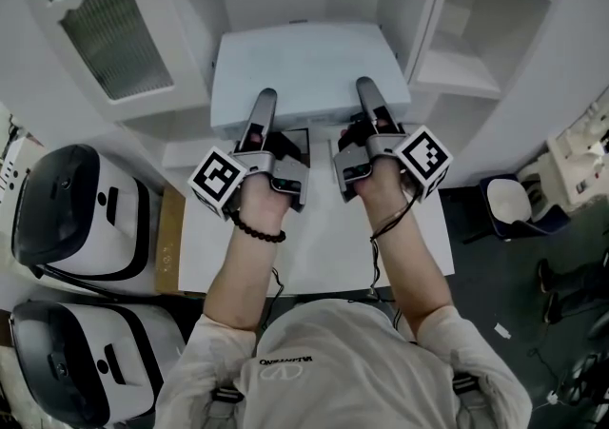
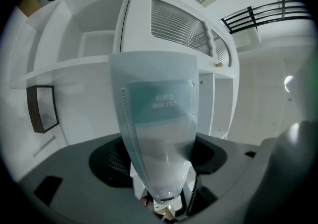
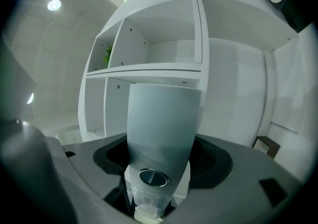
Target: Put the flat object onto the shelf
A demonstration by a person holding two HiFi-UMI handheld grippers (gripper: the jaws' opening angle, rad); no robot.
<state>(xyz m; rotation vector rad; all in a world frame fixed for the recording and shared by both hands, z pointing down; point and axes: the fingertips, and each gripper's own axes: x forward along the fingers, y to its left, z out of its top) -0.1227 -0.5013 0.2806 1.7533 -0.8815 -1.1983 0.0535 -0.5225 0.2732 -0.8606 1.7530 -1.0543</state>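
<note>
A flat pale grey-blue box file (image 1: 304, 70) is held up level in front of the white shelf unit (image 1: 457, 75), over the far edge of the table. My left gripper (image 1: 265, 102) is shut on its near edge at the left, and my right gripper (image 1: 367, 92) is shut on the same edge at the right. In the left gripper view the box file (image 2: 156, 104) runs out from between the jaws of the left gripper (image 2: 159, 173), its label side up. The right gripper view shows the box file (image 3: 161, 118) with its round finger hole, clamped by the right gripper (image 3: 158, 173).
A shelf board (image 3: 144, 71) runs across just above the file. An open cabinet door with ribbed glass (image 1: 105, 18) hangs at the left. A white table (image 1: 314, 246) lies below my arms. Two white and black machines (image 1: 76, 218) stand left, a chair (image 1: 514, 204) right, and a dark frame (image 2: 42, 109) stands on a shelf.
</note>
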